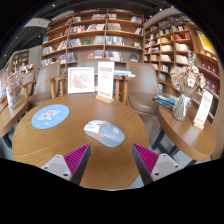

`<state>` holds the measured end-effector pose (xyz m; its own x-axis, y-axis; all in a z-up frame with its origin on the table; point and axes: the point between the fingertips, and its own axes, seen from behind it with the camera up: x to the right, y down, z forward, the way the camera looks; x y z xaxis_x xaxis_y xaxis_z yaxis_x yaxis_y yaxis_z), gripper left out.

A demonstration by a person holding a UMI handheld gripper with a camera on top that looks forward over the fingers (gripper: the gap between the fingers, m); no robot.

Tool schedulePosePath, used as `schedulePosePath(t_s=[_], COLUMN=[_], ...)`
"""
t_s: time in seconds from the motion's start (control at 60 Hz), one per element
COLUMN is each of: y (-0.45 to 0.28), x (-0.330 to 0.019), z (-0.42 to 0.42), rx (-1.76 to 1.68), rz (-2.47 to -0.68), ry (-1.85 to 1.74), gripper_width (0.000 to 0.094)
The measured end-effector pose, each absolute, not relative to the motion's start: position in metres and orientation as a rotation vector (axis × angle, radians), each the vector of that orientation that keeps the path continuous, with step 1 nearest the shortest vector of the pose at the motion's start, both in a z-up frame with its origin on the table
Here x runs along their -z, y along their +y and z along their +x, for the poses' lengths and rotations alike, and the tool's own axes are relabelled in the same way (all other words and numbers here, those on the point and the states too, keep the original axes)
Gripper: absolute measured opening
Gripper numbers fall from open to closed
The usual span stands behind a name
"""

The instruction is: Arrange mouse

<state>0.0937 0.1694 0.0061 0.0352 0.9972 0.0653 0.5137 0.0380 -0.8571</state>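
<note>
A light grey-blue mouse [104,131] with an orange mark lies on a round wooden table [60,145], just ahead of my fingers and slightly left of the middle between them. My gripper [111,160] is open and empty above the table's near part. Its pink pads [78,158] stand wide apart with bare wood between them. A round blue mouse pad [50,117] lies on the table to the left of the mouse, farther away.
Two upright display boards [105,80] stand at the table's far edge. A chair [143,92] stands beyond on the right. A second table [190,125] with a vase of dried flowers [183,88] is at the right. Bookshelves [95,35] line the back.
</note>
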Motion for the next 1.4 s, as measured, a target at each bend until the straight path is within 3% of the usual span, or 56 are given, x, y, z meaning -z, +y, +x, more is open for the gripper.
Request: schedulePosePath(t_s=[0.25, 1.15, 1.267, 1.3, 1.317, 1.4], y=[0.174, 0.194, 0.192, 0.19, 0.189, 0.193], x=[0.012, 0.017, 0.017, 0.017, 0.017, 0.015], z=[0.045, -0.058, -0.062, -0.063, -0.063, -0.061], rx=[-0.773, -0.759, -0.759, -0.761, -0.756, -0.696], rz=[-1.601, -1.736, -1.731, -1.726, -1.723, -1.74], ry=[-1.626, -1.622, -1.627, -1.636, -1.641, -1.624], gripper_width=[0.0858, 0.0839, 0.0687, 0.0574, 0.0468, 0.0457])
